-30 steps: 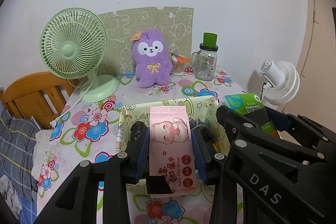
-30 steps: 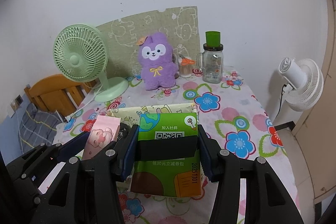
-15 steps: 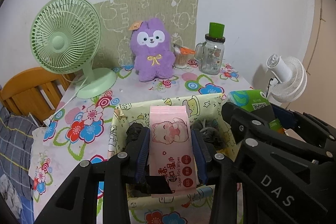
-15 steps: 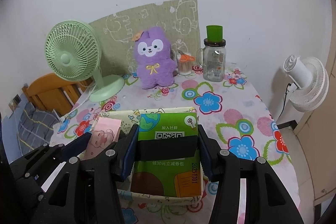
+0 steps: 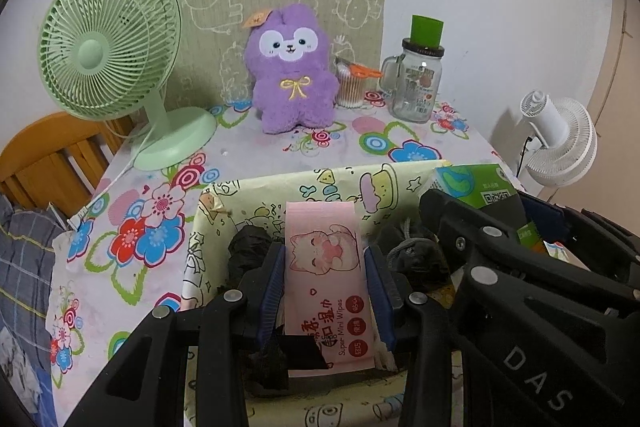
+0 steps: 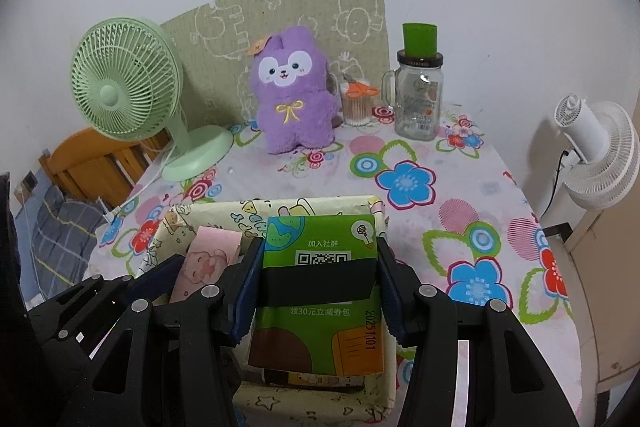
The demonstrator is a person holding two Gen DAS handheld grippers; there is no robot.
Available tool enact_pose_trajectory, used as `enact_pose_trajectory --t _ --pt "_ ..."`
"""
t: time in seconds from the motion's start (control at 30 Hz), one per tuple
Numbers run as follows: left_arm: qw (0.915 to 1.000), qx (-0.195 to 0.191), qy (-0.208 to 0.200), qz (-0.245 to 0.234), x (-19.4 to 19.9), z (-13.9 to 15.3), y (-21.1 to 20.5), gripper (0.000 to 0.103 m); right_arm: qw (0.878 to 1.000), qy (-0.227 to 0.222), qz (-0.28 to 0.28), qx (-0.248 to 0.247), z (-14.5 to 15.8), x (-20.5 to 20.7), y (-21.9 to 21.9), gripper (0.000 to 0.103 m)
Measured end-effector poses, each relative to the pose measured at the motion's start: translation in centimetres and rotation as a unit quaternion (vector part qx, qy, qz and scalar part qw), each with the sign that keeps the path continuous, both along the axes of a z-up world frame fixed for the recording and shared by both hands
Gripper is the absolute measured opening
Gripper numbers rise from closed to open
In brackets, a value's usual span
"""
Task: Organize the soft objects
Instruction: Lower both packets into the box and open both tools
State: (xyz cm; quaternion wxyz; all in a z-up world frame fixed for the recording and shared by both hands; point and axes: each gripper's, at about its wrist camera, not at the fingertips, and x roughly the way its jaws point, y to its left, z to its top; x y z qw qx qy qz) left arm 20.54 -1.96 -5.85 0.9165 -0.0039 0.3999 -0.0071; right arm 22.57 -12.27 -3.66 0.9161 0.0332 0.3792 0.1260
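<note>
My left gripper (image 5: 324, 263) is shut on a pink pack of wet wipes (image 5: 326, 275) and holds it inside the cartoon-print storage box (image 5: 304, 187). My right gripper (image 6: 318, 259) is shut on a green tissue pack (image 6: 320, 291) and holds it in the right half of the same box (image 6: 280, 207). The pink pack (image 6: 208, 263) shows left of it in the right wrist view, and the green pack (image 5: 476, 187) shows at right in the left wrist view. Dark rolled cloth items (image 5: 416, 255) lie in the box. A purple plush toy (image 5: 292, 71) sits upright at the table's back.
A green desk fan (image 5: 108, 43) stands at the back left. A glass jar with a green lid (image 5: 418, 79) and a cup of cotton swabs (image 5: 352, 87) stand at the back right. A white fan (image 5: 560, 143) is off the table's right edge. A wooden chair (image 5: 44, 155) is left.
Both grippers have moved forward and down with their packs, from above the box's front edge into the box. Both stay shut.
</note>
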Motion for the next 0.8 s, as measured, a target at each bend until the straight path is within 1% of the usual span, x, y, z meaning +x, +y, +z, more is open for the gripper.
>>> enact_pose_trajectory --t 0.17,0.2,0.23,0.33,0.53,0.67,0.73,0.8 --pt "0.9999 -0.002 0.009 0.003 0.5 -0.6 0.3 0.043 1.000 0.007 0.006 -0.003 -0.5 0.7 0.5 0.056" --pt "0.9999 -0.002 0.010 0.004 0.5 -0.7 0.4 0.049 1.000 0.008 0.007 -0.004 -0.6 0.8 0.7 0.056" --pt "0.9999 -0.001 0.011 0.004 0.5 -0.7 0.4 0.058 1.000 0.009 0.008 -0.005 -0.7 0.9 0.8 0.056" --pt "0.9999 0.006 0.007 0.007 0.3 -0.7 0.6 0.067 1.000 0.012 0.010 -0.007 -0.9 1.2 1.1 0.056" --pt "0.9999 0.010 0.012 0.008 0.3 -1.0 1.2 0.074 0.999 0.019 0.026 -0.007 -1.4 1.6 2.2 0.056" --pt "0.9998 0.013 0.012 0.012 0.2 -1.2 1.7 0.075 0.999 0.029 0.042 -0.008 -2.0 1.9 3.0 0.056" --pt "0.9998 0.012 0.011 0.008 0.1 -1.1 1.7 0.077 0.998 0.033 0.045 -0.014 -2.3 2.0 3.5 0.057" --pt "0.9998 0.015 0.011 0.005 0.0 -1.2 1.5 0.078 0.998 0.043 0.047 -0.016 -2.7 2.3 3.8 0.060"
